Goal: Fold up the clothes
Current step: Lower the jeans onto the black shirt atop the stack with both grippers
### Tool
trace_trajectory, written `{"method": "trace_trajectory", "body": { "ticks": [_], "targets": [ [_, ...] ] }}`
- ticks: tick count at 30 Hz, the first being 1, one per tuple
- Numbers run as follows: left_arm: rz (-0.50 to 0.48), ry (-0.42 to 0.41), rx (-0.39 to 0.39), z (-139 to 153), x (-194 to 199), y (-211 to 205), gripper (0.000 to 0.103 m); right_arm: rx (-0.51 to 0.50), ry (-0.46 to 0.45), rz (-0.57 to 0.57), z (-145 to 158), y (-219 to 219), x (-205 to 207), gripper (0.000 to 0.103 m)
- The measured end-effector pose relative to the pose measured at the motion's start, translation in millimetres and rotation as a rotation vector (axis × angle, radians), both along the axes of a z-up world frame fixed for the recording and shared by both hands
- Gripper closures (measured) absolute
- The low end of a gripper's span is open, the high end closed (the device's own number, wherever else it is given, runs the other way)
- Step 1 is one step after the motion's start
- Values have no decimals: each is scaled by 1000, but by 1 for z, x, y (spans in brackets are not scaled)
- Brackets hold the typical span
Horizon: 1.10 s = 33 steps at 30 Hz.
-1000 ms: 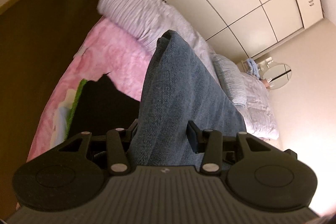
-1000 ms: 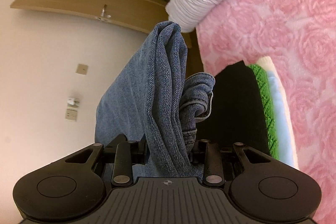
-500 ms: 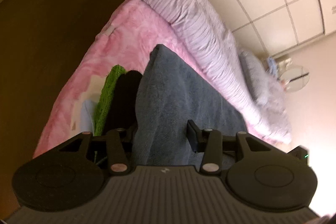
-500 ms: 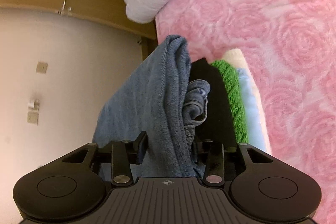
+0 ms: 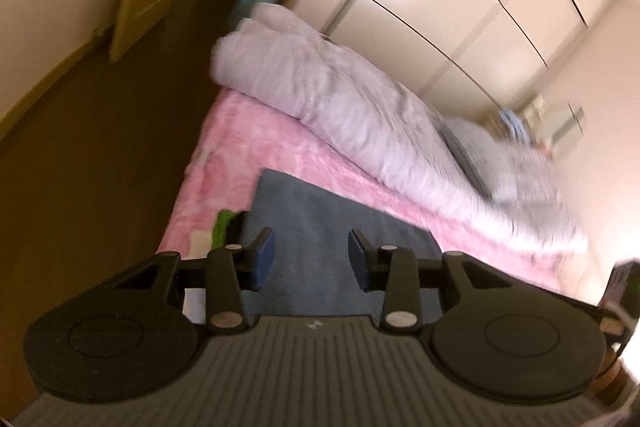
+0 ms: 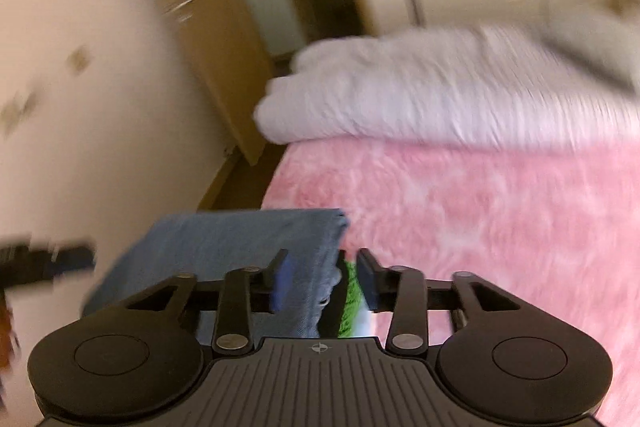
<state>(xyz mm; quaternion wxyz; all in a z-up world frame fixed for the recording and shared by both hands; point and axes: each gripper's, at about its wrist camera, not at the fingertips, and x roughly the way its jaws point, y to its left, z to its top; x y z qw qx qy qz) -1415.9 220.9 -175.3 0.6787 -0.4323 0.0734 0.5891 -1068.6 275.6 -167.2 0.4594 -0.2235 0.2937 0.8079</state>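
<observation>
The folded jeans [image 5: 320, 227] lie flat on top of a stack of clothes on the pink blanket [image 5: 256, 151] of the bed, near the bed's corner; under them a green knit garment [image 5: 222, 227] and a black layer [image 6: 334, 303] peek out at the stack's edge; no box or basket shows in either view, the stack itself being the only holder of things.

The left claw [image 5: 308, 255] hovers above the jeans with its blue-padded fingers spread, closing in but with nothing pinched between them; the denim surface shows through the gap, lying lower than the fingers. The right claw [image 6: 326, 277] hangs over the near right edge of the stack, its fingers likewise apart and closing; the jeans' bunched edge [image 6: 320, 259], the black layer and the green knit show in the gap, yet the pads press on none of them.

A rolled white quilt [image 5: 320, 95] lies along the far side of the bed, well apart from the stack; between the two runs a broad strip of bare pink blanket. To the left of the stack the bed ends and the dark floor [image 5: 100, 131] begins; a wardrobe [image 5: 460, 7] stands beyond the quilt. Both views are blurred.
</observation>
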Motion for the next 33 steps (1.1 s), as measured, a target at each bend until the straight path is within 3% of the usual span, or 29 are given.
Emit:
{"method": "trace_trajectory", "body": {
  "ticks": [6,12,18,23,28,33],
  "targets": [
    [-15,77,-60,-34,22,15,78,33,-101,62,-41,-9,-25,80],
    [-18,127,-60,-63,25,9,75,-80,-92,52,-75,-3,-23,81],
    [-40,145,-116,-43,25,24,78,-202,4,31,-55,22,-3,80],
    [-44,183,-59,-22,20,59,80,-115,51,-43,-25,54,1,80],
    [-65,260,-113,-35,33,102,79,-154,-15,-6,-45,83,-23,80],
    [-61,290,-149,-47,39,111,79,-208,-28,-26,-73,85,-32,81]
  ]
}}
